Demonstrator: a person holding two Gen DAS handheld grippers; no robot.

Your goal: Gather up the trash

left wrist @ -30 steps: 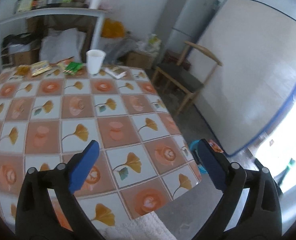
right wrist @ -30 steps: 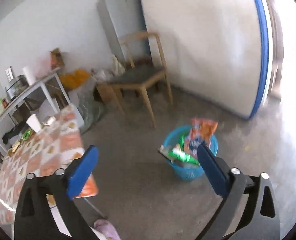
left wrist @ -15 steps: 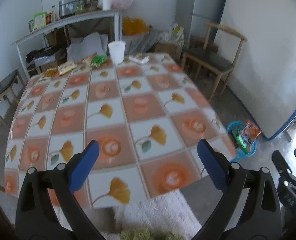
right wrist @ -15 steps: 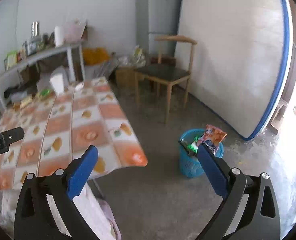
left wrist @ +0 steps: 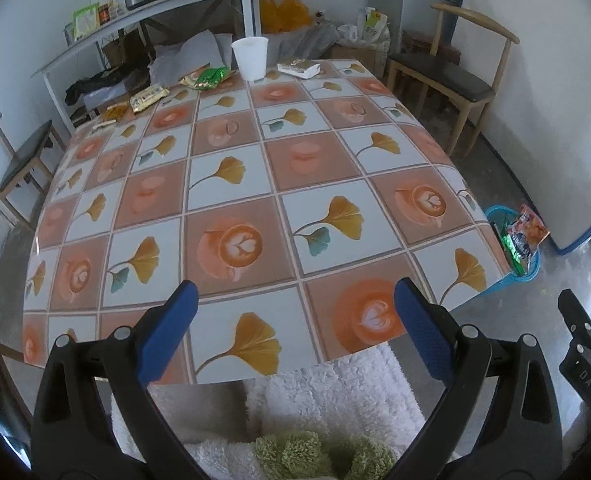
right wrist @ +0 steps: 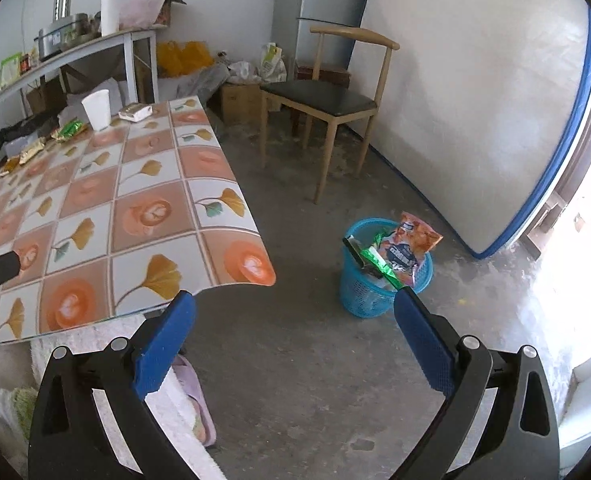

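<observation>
Lying at the far end of the table (left wrist: 295,184), well ahead of the left gripper (left wrist: 295,328), the remaining trash sits in a loose row: a green wrapper (left wrist: 209,77), a gold packet (left wrist: 147,96), a smaller yellow wrapper (left wrist: 113,112) further to the gripper's left, and a flat white packet (left wrist: 298,68) ahead and slightly right. A white cup (left wrist: 250,58) stands upright between the green wrapper and the white packet. What the small pieces at the very far left edge are is hard to tell at this size.

The left gripper hovers over the near edge of the table with its blue pads (left wrist: 167,336) spread wide and nothing between them. The right gripper (right wrist: 295,344) hangs beside the table's near corner, over bare concrete floor, its jaws equally wide apart and empty.

Ahead and to the right of the right gripper, on the floor, stands a blue basket (right wrist: 361,296) holding an orange snack bag (right wrist: 411,244) and a green wrapper strip (right wrist: 375,260) that stick up above its rim.

Beyond the basket a wooden chair (right wrist: 327,96) stands near a large white panel with a blue edge (right wrist: 475,100). Behind the table runs a grey shelf (left wrist: 155,12).
</observation>
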